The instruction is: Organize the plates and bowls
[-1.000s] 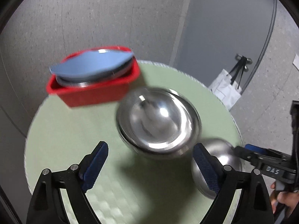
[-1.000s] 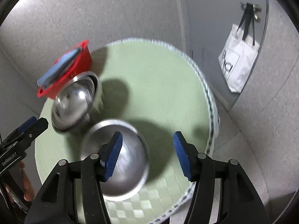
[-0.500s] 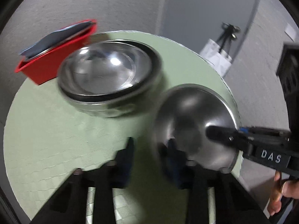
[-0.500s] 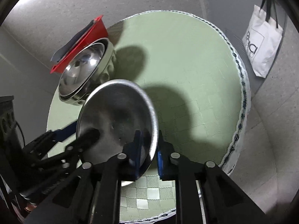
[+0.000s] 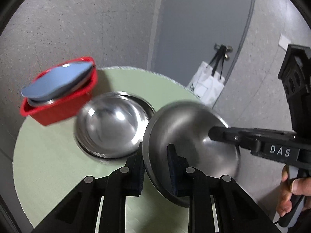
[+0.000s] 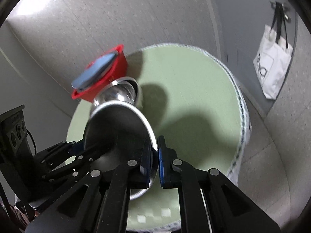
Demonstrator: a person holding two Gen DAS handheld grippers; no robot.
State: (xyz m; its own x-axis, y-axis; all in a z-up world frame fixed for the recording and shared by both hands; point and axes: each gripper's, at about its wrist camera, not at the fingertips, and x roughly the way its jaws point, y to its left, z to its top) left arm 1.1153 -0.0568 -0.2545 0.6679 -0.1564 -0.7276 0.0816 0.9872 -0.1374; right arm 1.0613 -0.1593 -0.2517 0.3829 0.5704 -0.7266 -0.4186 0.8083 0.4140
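The left gripper [image 5: 155,167] is closed down onto the rim of a steel bowl [image 5: 186,136], one pad inside the lip and one outside, so the bowl stands tilted on edge right at its fingertips. The right gripper [image 6: 154,159] pinches the same bowl [image 6: 116,134] on the opposite side of the rim, its jaws narrowed to the thickness of the metal. Both tongs share the load, and the bowl hangs between them clear of the green round table [image 5: 50,155].

Ahead of the left gripper and a little to its left sits the stack of nested steel bowls [image 5: 110,126], mouth up, just beyond the held bowl's lower edge. From the right gripper the stack [image 6: 120,93] lies straight ahead, past the held bowl. The left gripper looks nearer to it.

Farther out on the same line stands the red bin [image 5: 58,108] with a blue plate [image 5: 56,83] leaning in it. The coming move likely calls for levelling the bowl mouth-up and carrying it forward over the stack.
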